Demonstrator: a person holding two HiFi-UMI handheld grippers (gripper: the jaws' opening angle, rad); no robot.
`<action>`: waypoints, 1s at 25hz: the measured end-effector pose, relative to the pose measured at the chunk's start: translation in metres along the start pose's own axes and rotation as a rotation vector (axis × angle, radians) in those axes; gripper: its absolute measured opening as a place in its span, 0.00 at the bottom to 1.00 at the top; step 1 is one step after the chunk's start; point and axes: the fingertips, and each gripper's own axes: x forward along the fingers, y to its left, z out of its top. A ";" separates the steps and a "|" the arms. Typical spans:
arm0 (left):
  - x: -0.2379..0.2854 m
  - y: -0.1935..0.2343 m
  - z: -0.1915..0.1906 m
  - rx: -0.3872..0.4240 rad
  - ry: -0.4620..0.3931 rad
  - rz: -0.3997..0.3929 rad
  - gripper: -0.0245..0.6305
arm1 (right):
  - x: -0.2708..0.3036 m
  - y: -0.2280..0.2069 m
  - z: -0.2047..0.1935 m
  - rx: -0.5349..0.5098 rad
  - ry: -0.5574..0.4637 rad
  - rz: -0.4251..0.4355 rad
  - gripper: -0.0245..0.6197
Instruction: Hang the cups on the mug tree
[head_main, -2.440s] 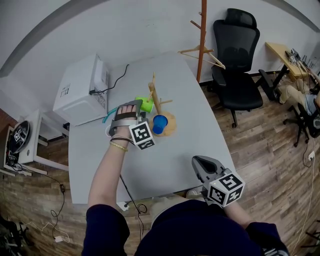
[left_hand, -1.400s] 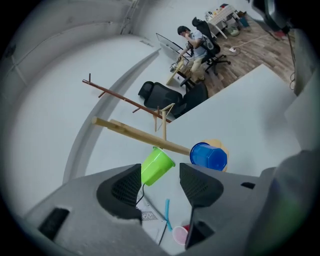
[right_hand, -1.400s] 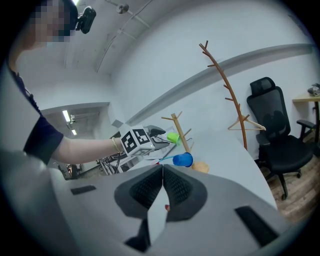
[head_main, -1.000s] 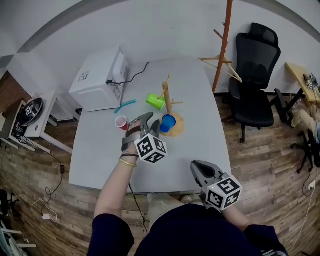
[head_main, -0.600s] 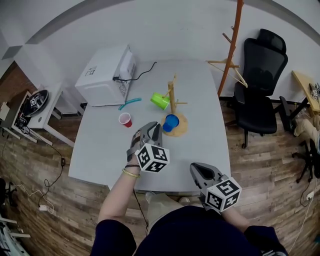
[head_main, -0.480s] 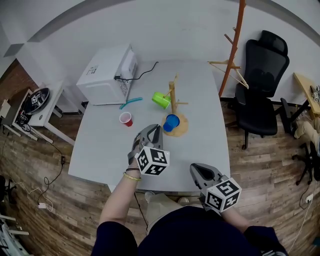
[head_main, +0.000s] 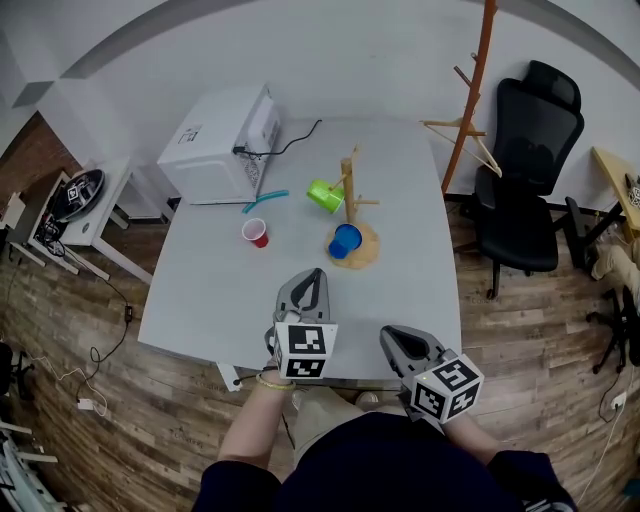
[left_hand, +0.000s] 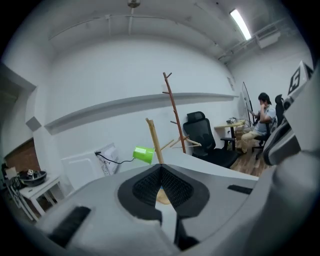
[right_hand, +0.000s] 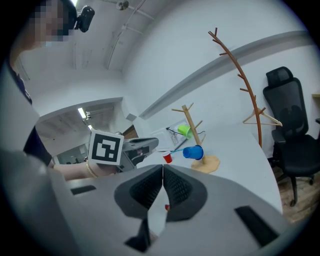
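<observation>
The left gripper and right gripper hover over the near edge of the worktop, jaws together and empty, the left's just closed. Well ahead, the green cup and blue cup hang on the mug tree; the red cup stands apart. In the left gripper view, the jaws hide the blue and red cups.

— What sort of place is this?
— An office, perhaps a lab room: swivel chair, coat stand, grey table, cabled white machine, strip light, a person seated by a far desk.
</observation>
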 end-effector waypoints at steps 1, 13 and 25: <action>-0.005 -0.001 0.003 -0.026 -0.009 -0.002 0.07 | 0.000 0.001 -0.001 -0.001 0.002 0.001 0.08; -0.044 -0.002 -0.004 -0.246 -0.046 -0.033 0.07 | 0.011 0.011 -0.005 0.009 0.007 -0.021 0.08; -0.058 0.052 -0.026 -0.292 -0.029 -0.060 0.07 | 0.068 0.042 0.003 0.039 -0.004 -0.048 0.08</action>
